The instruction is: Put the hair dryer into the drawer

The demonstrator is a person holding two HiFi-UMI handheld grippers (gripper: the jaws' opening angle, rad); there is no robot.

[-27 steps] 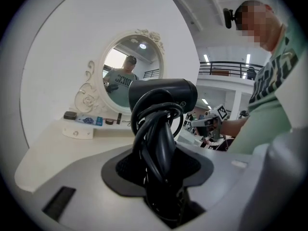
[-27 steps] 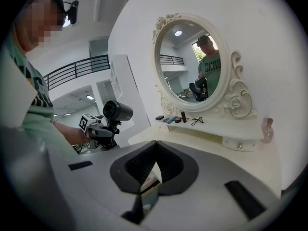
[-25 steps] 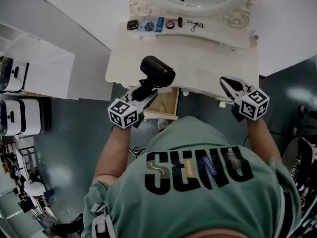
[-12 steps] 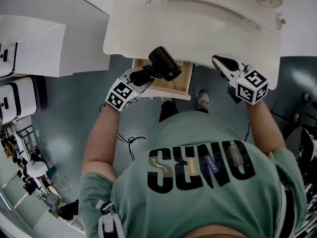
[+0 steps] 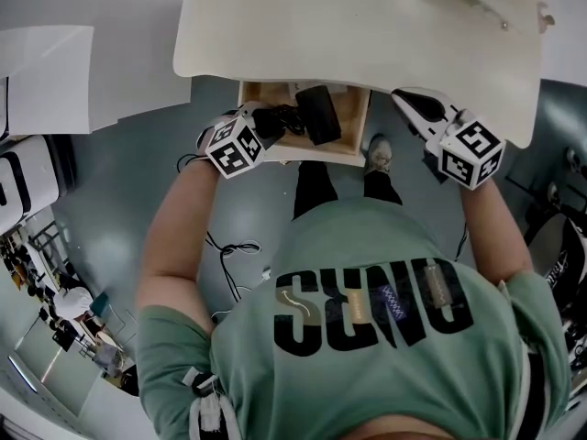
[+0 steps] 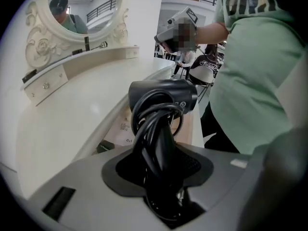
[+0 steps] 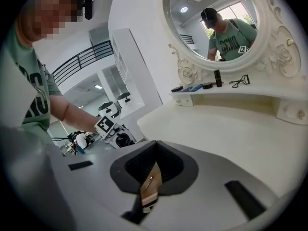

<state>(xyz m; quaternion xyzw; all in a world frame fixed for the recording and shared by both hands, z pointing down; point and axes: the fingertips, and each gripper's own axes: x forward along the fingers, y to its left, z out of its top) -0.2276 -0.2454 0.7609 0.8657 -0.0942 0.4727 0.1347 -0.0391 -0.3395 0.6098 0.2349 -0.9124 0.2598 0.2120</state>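
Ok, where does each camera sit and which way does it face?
Head view: on the person's head, looking down at the table, open drawer, hair dryer; shirt, left hand-held gripper and right hand-held gripper show.
Left gripper view: rides the left hand-held gripper, along jaws gripping the hair dryer; shirt at right.
Right gripper view: rides the right hand-held gripper, facing the mirror; left arm at left.
Shared: both gripper views show table and mirror.

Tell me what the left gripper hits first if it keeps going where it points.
Shut on the hair dryer, the left gripper points down into the open drawer. The dryer it carries would probably meet the drawer's inside first, though depth is unclear.
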